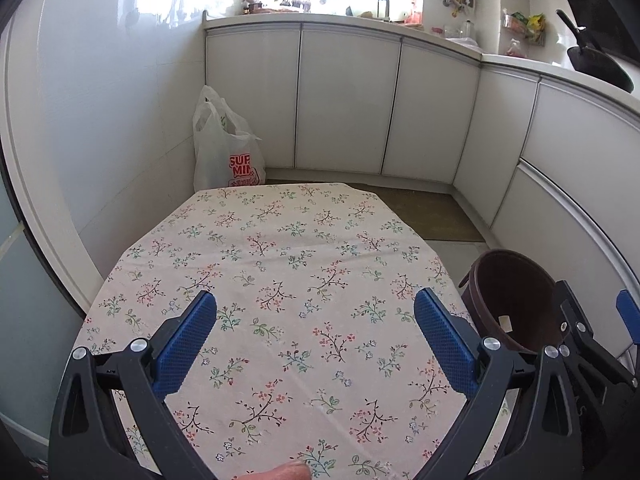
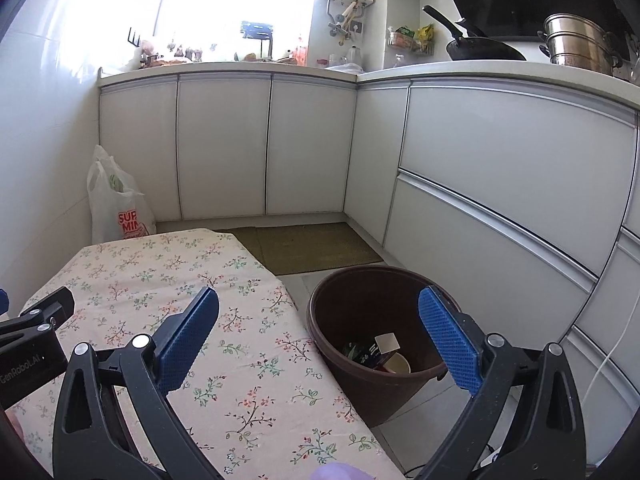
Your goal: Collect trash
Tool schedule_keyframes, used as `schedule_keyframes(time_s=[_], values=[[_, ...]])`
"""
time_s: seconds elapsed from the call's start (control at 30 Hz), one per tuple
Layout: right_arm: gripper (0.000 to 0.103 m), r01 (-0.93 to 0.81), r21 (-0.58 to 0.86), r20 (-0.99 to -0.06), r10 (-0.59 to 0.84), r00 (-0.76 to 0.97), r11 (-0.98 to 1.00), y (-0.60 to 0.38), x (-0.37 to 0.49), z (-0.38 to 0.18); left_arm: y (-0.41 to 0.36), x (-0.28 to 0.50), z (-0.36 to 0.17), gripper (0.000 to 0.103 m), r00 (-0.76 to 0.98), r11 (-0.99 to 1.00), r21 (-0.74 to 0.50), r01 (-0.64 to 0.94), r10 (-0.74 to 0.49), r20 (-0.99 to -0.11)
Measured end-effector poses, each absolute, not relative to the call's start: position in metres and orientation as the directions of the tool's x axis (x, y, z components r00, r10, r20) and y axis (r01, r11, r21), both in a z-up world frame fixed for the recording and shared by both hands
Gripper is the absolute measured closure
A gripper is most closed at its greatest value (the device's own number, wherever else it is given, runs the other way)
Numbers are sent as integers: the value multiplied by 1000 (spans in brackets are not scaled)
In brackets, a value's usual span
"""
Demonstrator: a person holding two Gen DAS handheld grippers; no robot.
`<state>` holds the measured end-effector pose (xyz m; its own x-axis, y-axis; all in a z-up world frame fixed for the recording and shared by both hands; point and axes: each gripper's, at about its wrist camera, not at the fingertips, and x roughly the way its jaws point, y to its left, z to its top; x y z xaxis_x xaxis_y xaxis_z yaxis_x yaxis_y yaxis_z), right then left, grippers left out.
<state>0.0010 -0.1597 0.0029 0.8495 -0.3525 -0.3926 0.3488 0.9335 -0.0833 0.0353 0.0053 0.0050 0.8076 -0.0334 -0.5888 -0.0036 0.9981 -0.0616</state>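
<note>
Both claws gape wide and hold nothing: the left claw (image 1: 316, 340) over the flowered tablecloth (image 1: 280, 248), the right claw (image 2: 318, 336) straddling the table's right edge. Trash (image 2: 380, 354) lies inside the brown bin (image 2: 360, 384), at one o'clock between the right claw's fingers, on open floor beside the cabinets (image 2: 500, 184).

Far ahead of the grippers, the white plastic bag (image 1: 224, 148) on the floor shows cut-off red letters "SUP" over "MI", and "GenRobot.AI" is printed on the left gripper (image 2: 24, 364) body, seen from the right wrist.
</note>
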Motion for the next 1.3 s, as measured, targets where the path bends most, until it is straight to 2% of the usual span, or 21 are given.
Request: schedule_keyframes(time_s=[1.3], values=[[7, 329, -76, -438, -328, 837, 941, -164, 7, -5, 1, 44, -4, 7, 784, 997, -76, -4, -44, -619]])
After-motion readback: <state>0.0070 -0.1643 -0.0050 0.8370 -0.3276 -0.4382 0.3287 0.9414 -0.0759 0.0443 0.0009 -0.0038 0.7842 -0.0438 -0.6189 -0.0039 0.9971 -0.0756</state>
